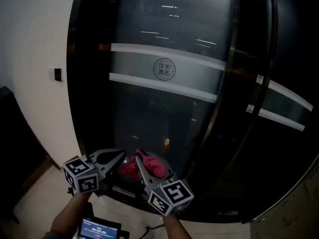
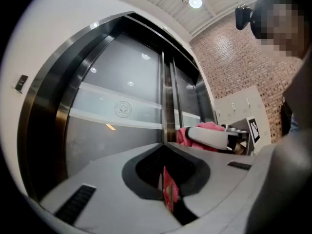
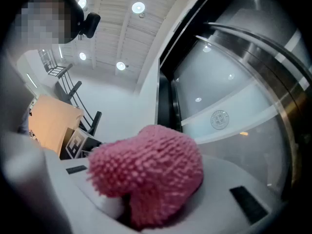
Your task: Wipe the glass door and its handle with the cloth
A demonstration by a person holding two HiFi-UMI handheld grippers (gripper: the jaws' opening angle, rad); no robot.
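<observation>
- Nearest in the head view, a small lit screen (image 1: 98, 229) sat at the bottom edge, just beside the person's left forearm (image 1: 67, 217).
- The left gripper (image 1: 118, 158) was held low in front of the door, its marker cube (image 1: 82, 176) toward the person.
- In the left gripper view its jaws lay pressed together at the tips. A thin pink sliver (image 2: 168, 193) showed in the seam, and I could not tell what it was.
- The right gripper (image 1: 141, 162) was just beside the left one, with its own marker cube (image 1: 171, 195) lower and nearer.
- Its jaws were clamped on the cloth (image 1: 152, 165), a pink, nubbly bundle that bulged out past the jaws and filled the middle of the right gripper view (image 3: 148, 174).
- The cloth was held in front of the lower part of the glass door (image 1: 164, 113), between the two grippers. Whether it touched the pane could not be told.
- The glass door was dark and reflective, with a frosted band edged by two white stripes and a round emblem (image 1: 165, 68) at the band's centre.
- A dark vertical bar (image 1: 230, 73) ran along the pane's right edge, and further glazing with matching stripes (image 1: 279, 103) lay beyond it.
- To the left stood a pale wall (image 1: 35, 59) with a small switch plate (image 1: 58, 74).
</observation>
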